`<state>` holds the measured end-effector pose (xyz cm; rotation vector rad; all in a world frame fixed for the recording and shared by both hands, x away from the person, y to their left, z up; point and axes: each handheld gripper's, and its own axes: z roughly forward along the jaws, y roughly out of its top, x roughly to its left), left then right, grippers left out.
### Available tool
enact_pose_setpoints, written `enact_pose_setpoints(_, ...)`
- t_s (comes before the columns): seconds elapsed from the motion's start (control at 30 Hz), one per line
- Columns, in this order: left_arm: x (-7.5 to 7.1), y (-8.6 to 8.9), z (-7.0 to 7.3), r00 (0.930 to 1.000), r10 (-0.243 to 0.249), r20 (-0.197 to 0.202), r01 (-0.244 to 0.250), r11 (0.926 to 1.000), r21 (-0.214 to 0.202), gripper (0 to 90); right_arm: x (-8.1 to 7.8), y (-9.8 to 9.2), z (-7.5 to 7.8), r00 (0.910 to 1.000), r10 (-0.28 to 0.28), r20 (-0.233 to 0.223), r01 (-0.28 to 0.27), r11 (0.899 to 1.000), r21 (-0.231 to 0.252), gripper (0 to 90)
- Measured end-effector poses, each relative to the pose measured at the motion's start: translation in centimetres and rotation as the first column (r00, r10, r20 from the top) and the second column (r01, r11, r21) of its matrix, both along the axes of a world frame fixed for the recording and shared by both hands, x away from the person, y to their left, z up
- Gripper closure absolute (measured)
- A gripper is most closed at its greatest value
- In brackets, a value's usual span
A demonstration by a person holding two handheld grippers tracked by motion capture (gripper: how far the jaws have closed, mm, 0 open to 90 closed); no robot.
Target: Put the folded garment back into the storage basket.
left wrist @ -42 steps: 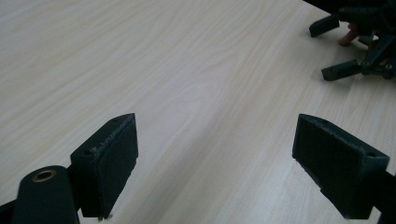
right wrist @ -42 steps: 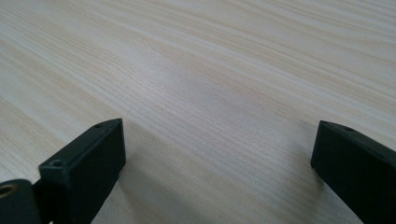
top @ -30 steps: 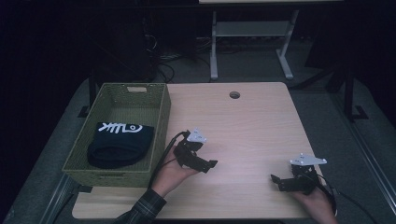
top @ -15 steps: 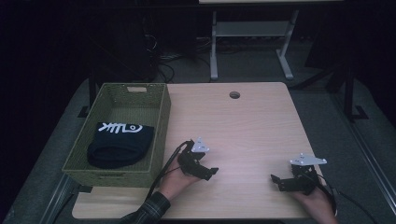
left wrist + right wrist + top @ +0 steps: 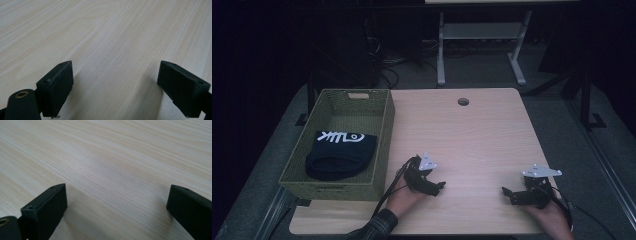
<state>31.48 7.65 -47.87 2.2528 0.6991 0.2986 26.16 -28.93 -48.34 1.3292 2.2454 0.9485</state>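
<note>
A green woven basket (image 5: 382, 135) stands on the left part of the light wooden table (image 5: 472, 135), with a black beanie (image 5: 339, 155) bearing white lettering lying inside it. My left gripper (image 5: 437, 187) rests low on the table just right of the basket's near corner, jaws pointing right. In the left gripper view it (image 5: 117, 92) is open over bare wood, nothing between its pads (image 5: 58, 85). My right gripper (image 5: 508, 192) sits near the table's front right, jaws pointing left. Its own view shows it (image 5: 117, 210) open above plain tabletop.
A round cable hole (image 5: 463, 101) marks the table's far edge. Behind the table stand a white metal frame (image 5: 477, 35) and tangled cables (image 5: 387, 60) on the dark floor. The table's front edge runs close under both hands.
My left gripper has drawn back toward the front edge and dropped lower onto the table. The right gripper has stayed where it was.
</note>
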Motion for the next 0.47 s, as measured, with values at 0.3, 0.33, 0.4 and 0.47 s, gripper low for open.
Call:
enact_pose_setpoints(0.3, 0.07, 0.02, -0.01, 1.0000, -0.009, -0.002, 0.009, 1.0000, -0.001, 12.9, 0.00, 0.00, 0.00, 1.0000, 0.000, 0.000, 0.000, 1.000, 0.000, 2.8)
enact_pose_setpoints(0.33, 0.08, 0.02, -0.01, 1.0000, -0.009, -0.002, 0.009, 1.0000, 0.000, 13.0, 0.00, 0.00, 0.00, 1.0000, 0.000, 0.000, 0.000, 1.000, 0.000, 2.8)
enact_pose_setpoints(0.4, 0.09, 0.02, 0.00, 0.9999, -0.010, -0.002, 0.010, 0.9999, 0.000, 12.9, 0.00, 0.00, 0.00, 1.0000, 0.000, 0.000, 0.000, 1.000, 0.000, 2.8)
enact_pose_setpoints(0.47, 0.09, 0.02, -0.01, 0.9999, -0.011, -0.002, 0.011, 0.9999, 0.000, 12.9, 0.00, 0.00, 0.00, 1.0000, 0.000, 0.000, 0.000, 1.000, 0.000, 2.8)
